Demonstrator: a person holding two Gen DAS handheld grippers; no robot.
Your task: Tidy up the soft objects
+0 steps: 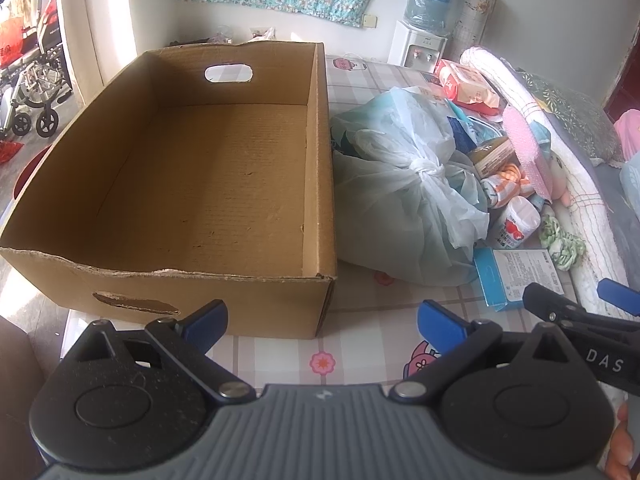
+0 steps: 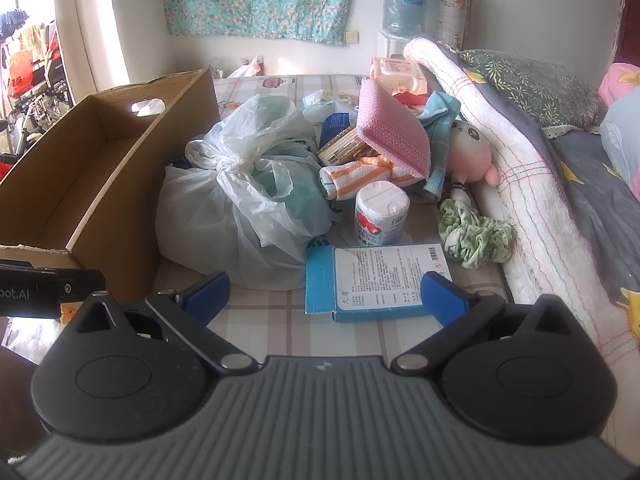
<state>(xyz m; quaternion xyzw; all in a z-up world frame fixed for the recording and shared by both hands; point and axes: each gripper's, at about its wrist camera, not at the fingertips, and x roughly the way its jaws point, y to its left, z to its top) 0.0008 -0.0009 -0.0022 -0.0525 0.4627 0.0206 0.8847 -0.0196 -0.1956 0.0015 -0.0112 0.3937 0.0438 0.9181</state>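
- Evidently nothing packed yet: cardboard box (image 1: pixel 192 184) bare inside, standing on the left of the desk (image 1: pixel 360 344) with its near rim torn.
- Soft goods heaped just right of the box: knotted plastic bag (image 2: pixel 240 200) touching the box wall; beyond it a striped orange cloth (image 2: pixel 352 178), pink sponge mat (image 2: pixel 392 132), blue cloth (image 2: pixel 438 120), plush toy (image 2: pixel 470 152) leaning on the rolled blanket (image 2: pixel 520 184), green scrunchie (image 2: pixel 474 236) at the blanket's foot.
- Mixed in with the soft things: a white canister (image 2: pixel 382 214), a flat blue carton (image 2: pixel 376 280) nearest the right tool, a packet of wipes (image 2: pixel 398 72) at the back.
- Left tool (image 1: pixel 322 320): released, jaws wide, gripping nothing, hovering before the box's near right corner.
- Right tool (image 2: pixel 326 294): likewise released and empty, poised over the blue carton.
- Likely hazards:
  - mistaking the rigid carton or canister for soft goods, being closest to the right tool;
  - pinching only loose film on the bag, so slipping or tearing on the lift;
  - dragging the striped cloth and toppling the canister beside it;
  - catching the torn box rim and shoving the box toward the desk's left edge.
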